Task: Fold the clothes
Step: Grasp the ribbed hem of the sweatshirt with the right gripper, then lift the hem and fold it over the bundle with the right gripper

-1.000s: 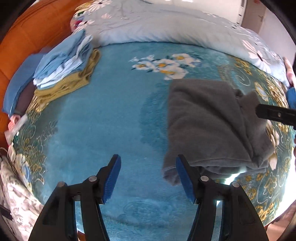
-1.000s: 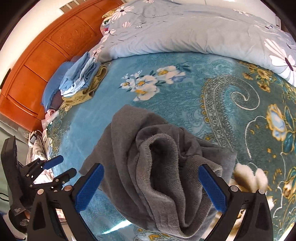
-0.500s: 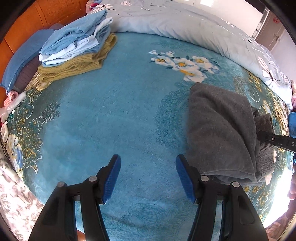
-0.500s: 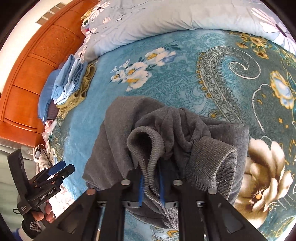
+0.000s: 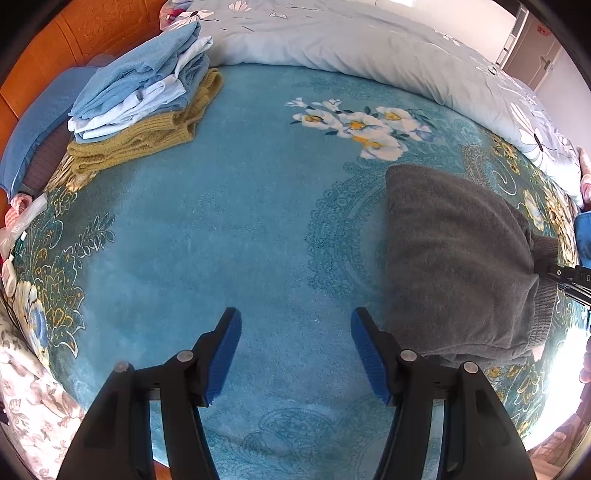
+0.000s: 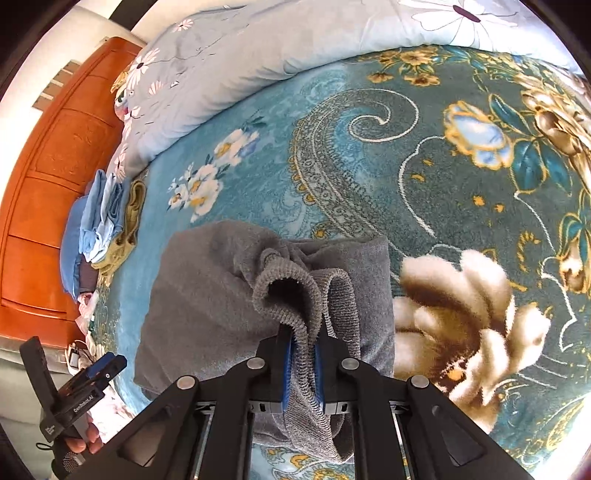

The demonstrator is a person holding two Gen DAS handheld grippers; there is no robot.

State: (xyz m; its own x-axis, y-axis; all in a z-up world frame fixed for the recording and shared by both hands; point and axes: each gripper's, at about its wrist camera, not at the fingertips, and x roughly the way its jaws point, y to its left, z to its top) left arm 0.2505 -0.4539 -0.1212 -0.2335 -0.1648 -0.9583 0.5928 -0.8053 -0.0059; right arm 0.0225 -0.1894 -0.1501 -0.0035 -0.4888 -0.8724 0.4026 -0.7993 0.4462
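Right gripper [image 6: 302, 363] clamps ribbed cuff [image 6: 291, 291] of grey sweater [image 5: 450, 258]; soft, floppy, light. Left gripper [image 5: 295, 354] empty, jaws apart.

A home bedroom. A bed with a carved wooden headboard [image 5: 110, 26] carries a teal floral blanket [image 5: 229, 206] and a pale flowered quilt [image 5: 351, 40]. Folded clothes [image 5: 140, 99] sit near the headboard.

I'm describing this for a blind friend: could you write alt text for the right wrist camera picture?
The right gripper pinches the ribbed cuff of a folded grey sweater lying on a teal floral blanket. Behind it are a pile of folded clothes, a pale quilt and a wooden headboard.
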